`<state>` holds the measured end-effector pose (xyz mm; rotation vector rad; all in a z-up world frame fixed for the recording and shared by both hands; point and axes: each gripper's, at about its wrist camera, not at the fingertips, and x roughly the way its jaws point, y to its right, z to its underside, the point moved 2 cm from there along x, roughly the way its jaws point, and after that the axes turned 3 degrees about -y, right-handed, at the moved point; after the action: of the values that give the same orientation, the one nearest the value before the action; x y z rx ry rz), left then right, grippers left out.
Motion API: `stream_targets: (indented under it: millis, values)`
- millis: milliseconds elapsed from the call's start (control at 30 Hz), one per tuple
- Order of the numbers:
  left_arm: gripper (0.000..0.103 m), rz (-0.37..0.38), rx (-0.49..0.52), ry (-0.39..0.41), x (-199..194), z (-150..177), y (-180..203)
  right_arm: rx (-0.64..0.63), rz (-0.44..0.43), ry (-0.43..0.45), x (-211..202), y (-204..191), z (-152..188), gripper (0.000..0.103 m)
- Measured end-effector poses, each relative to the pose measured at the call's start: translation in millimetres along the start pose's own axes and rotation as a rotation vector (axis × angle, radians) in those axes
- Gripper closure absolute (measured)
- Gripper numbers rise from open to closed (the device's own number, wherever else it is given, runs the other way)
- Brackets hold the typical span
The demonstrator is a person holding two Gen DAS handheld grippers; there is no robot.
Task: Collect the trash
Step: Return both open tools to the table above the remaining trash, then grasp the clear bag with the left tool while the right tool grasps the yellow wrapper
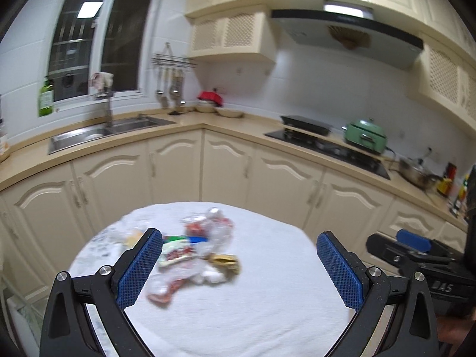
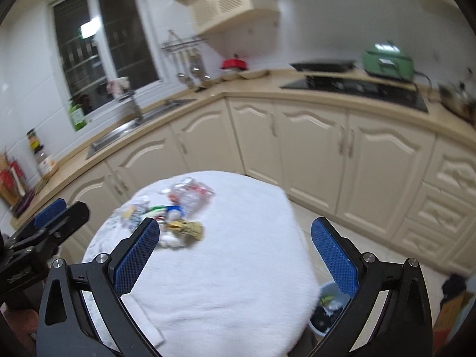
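A blurred pile of trash (image 1: 193,253) lies on a round table with a white cloth (image 1: 267,297): clear plastic bags, red and green wrappers, a yellow wrapper (image 1: 226,261) and white crumpled bits. My left gripper (image 1: 239,263) is open and empty above the table, the pile just by its left finger. My right gripper (image 2: 235,248) is open and empty above the same cloth (image 2: 238,282); the trash (image 2: 178,211) lies ahead and left of it. A small bin (image 2: 330,306) with trash inside stands on the floor right of the table.
Cream kitchen cabinets (image 1: 226,166) wrap around behind the table, with a sink (image 1: 98,134), a hob (image 1: 327,148) and a green pot (image 1: 366,136) on the counter. The right gripper (image 1: 416,253) shows at the left wrist view's right edge.
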<state>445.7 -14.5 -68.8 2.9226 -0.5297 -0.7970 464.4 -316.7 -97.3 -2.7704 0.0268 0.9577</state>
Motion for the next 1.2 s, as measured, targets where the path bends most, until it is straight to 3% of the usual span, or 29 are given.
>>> stream_targets:
  millis: [333, 500, 867, 1200]
  values:
    - [0.001, -0.091, -0.061, 0.009, -29.9, 17.5, -34.1, -0.142, -0.051, 0.014, 10.4, -64.9, -3.6, 0.000]
    - [0.001, -0.115, -0.097, -0.033, -17.4, 26.2, -51.1, -0.178, -0.059, -0.028, 31.8, -76.7, 3.5, 0.000]
    - [0.001, -0.120, -0.095, -0.191, 80.5, 8.0, -80.9, -0.166, -0.055, -0.189, 108.1, -63.7, 21.9, 0.000]
    - [0.001, -0.119, -0.042, -0.344, 181.0, 15.0, -86.7, -0.146, -0.092, -0.321, 180.3, -52.3, 34.8, 0.002]
